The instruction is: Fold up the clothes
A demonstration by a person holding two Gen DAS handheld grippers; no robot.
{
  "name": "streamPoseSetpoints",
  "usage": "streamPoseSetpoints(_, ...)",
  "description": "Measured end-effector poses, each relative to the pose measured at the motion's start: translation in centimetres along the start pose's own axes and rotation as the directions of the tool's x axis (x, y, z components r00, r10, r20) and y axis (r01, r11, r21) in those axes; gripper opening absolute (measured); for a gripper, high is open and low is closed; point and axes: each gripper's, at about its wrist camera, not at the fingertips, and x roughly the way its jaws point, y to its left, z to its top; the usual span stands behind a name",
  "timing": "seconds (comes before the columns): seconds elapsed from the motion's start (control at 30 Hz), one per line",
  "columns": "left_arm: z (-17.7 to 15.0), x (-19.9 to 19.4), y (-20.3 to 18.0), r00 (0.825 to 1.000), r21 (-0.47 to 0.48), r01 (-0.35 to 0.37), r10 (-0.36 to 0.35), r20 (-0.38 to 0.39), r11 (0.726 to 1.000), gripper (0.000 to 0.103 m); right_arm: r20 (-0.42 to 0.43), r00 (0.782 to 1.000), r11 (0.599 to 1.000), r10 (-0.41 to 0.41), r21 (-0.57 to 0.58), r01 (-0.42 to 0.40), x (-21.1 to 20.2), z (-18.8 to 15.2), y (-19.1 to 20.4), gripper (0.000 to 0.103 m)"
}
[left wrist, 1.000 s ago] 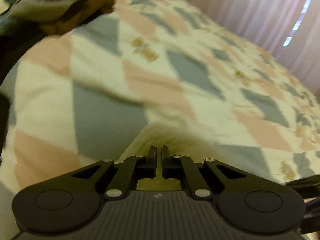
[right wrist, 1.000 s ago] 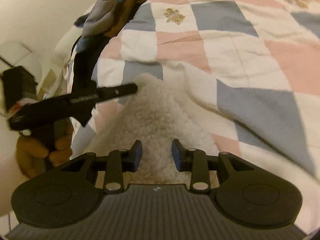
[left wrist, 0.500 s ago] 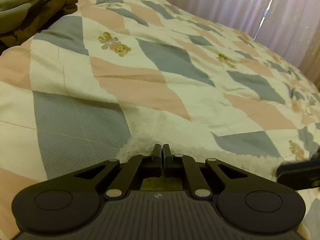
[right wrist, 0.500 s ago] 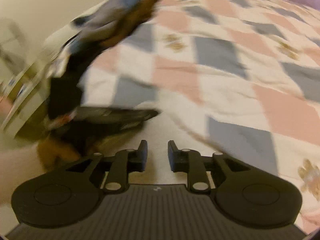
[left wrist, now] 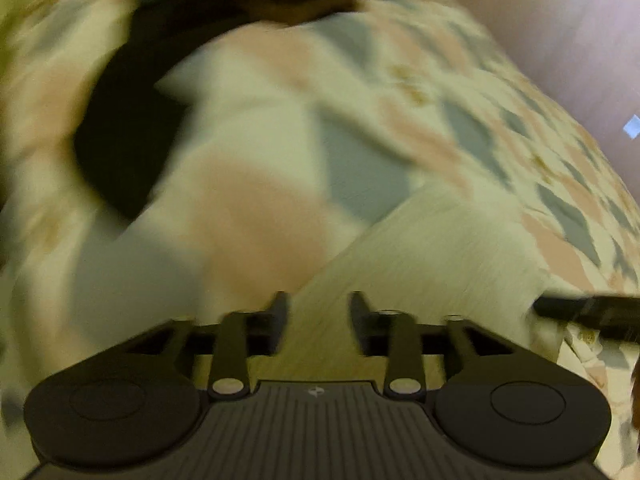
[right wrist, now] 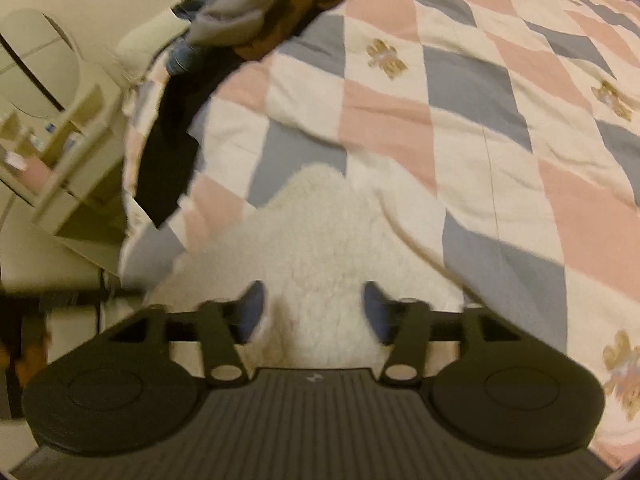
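A white fleecy garment [right wrist: 320, 232] lies on the bed near its front edge; it also shows, blurred, in the left wrist view [left wrist: 432, 248]. My right gripper [right wrist: 314, 312] is open, its jaws apart just above the garment's near part. My left gripper [left wrist: 318, 316] is open and empty over the garment's left edge. The right gripper's tip [left wrist: 588, 312] shows at the right of the left wrist view, beside the garment.
The bed has a quilt of pink, grey and white diamonds [right wrist: 480, 100]. A pile of grey, blue and brown clothes [right wrist: 272, 8] and a black garment [right wrist: 172, 152] lie at the bed's far left. A cream cabinet [right wrist: 60, 140] stands left of the bed.
My left gripper was shut on the garment's edge; it has opened, let go and swung left. My right gripper has opened wider and sits over the garment.
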Motion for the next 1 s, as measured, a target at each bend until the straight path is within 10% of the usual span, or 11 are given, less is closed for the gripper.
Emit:
streamPoseSetpoints(0.17,-5.3,-1.0,3.9,0.988,-0.289,0.065,-0.101,-0.112,0.955,0.08,-0.085,0.988,0.991,0.131,0.032,-0.129,1.1,3.5,-3.4,0.085)
streamPoseSetpoints(0.33,-9.2,2.5,6.1,0.965,-0.581,0.157,-0.249,-0.082,0.799,0.089,-0.259,0.939,0.974,0.225,0.088,-0.209,6.4,5.4,-7.0,0.086)
streamPoseSetpoints(0.57,-11.7,6.3,6.3,0.937,-0.698,0.297,-0.341,0.081,0.651,0.099,-0.395,0.838,0.925,0.376,0.221,-0.31,12.3,5.1,-9.3,0.095)
streamPoseSetpoints(0.7,-11.3,7.3,4.8,0.9,-0.64,0.378,-0.428,0.085,0.669,0.085,-0.392,0.806,0.893,0.442,0.278,-0.354,13.8,4.1,-9.3,0.094)
streamPoseSetpoints(0.77,-11.2,7.6,4.5,0.903,-0.626,0.376,-0.422,0.081,0.683,0.082,-0.39,0.789,0.875,0.475,0.306,-0.375,14.6,3.6,-9.3,0.08)
streamPoseSetpoints(0.87,-11.5,8.1,5.8,0.886,-0.663,0.4,-0.453,0.101,0.633,0.067,-0.383,0.762,0.845,0.523,0.348,-0.405,15.7,2.9,-9.3,0.051)
streamPoseSetpoints(1.0,-9.4,7.1,5.4,0.881,-0.541,0.43,-0.467,0.077,0.723,0.041,-0.294,0.796,0.822,0.529,0.408,-0.397,13.3,1.0,-9.5,0.039)
